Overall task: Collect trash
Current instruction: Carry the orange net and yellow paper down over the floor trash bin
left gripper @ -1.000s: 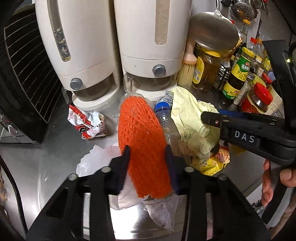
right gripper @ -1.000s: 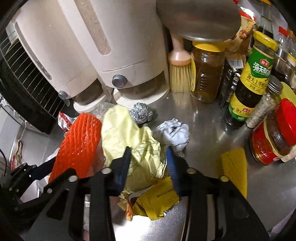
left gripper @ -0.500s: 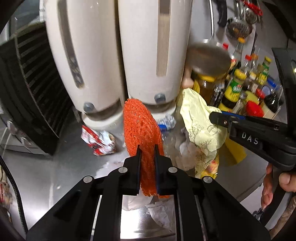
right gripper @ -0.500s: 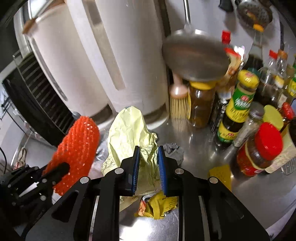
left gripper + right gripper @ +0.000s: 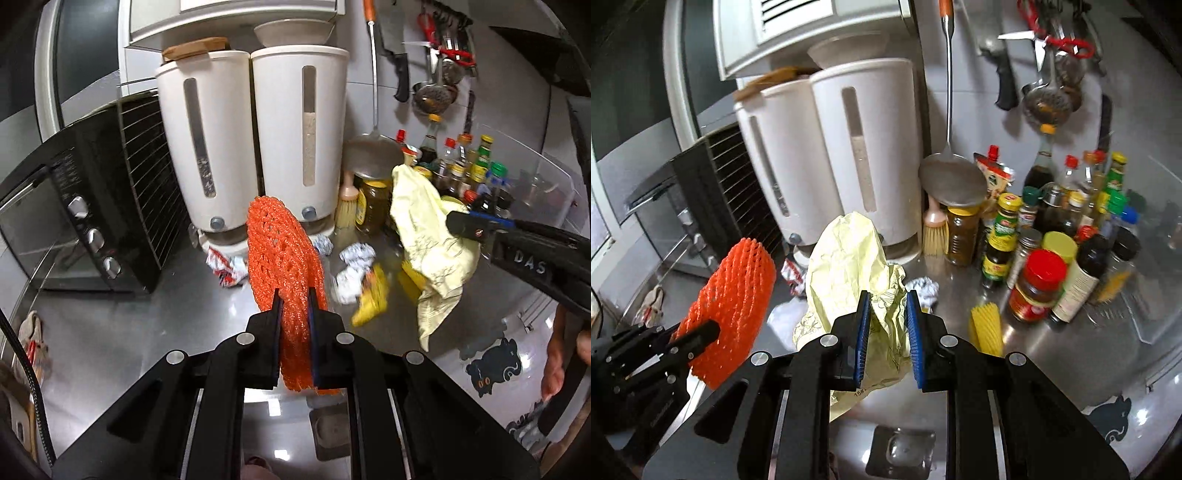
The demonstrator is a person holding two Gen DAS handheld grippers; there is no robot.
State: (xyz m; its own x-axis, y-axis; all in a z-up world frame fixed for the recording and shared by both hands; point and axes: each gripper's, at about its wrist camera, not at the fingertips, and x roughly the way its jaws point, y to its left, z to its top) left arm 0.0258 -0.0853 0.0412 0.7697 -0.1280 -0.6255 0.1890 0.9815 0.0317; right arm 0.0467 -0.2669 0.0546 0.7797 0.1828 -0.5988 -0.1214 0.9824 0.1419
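1. A black toaster oven (image 5: 85, 221) stands at the far left of the steel counter (image 5: 110, 332), with a wire rack leaning against its side.
2. Two white grain dispensers (image 5: 255, 147) stand side by side against the wall, just right of the oven.
3. A red-and-white wrapper (image 5: 225, 267) lies crumpled on the counter at the foot of the dispensers.
4. The left gripper (image 5: 294, 295) is clamped on the orange foam net (image 5: 280, 254). Both fingers press the net's lower part flat; the net stands upright above the fingers and is clear of the counter.
5. In the right wrist view, the same orange foam net (image 5: 733, 310) appears at the left, pinched by the left gripper (image 5: 701, 334).
6. A foil ball (image 5: 323, 243) and crumpled white paper (image 5: 352, 269) lie on the counter right of the net. A yellow packet (image 5: 371, 301) is blurred just beside the paper; whether it touches the counter cannot be told.
7. The right gripper (image 5: 886, 328) is clamped on the pale yellow bag (image 5: 849, 266). The blue pads (image 5: 863, 332) squeeze a bunched fold, and the bag hangs off the counter.
8. In the left wrist view, the pale yellow bag (image 5: 428, 240) hangs from the right gripper (image 5: 469, 229) at the right.
9. A yellow foam net (image 5: 986, 326) lies on the counter right of the bag, near a red-lidded jar (image 5: 1038, 288).
10. Sauce bottles (image 5: 1071, 206) crowd the right rear of the counter. A ladle (image 5: 951, 177) hangs above a brush (image 5: 934, 236).
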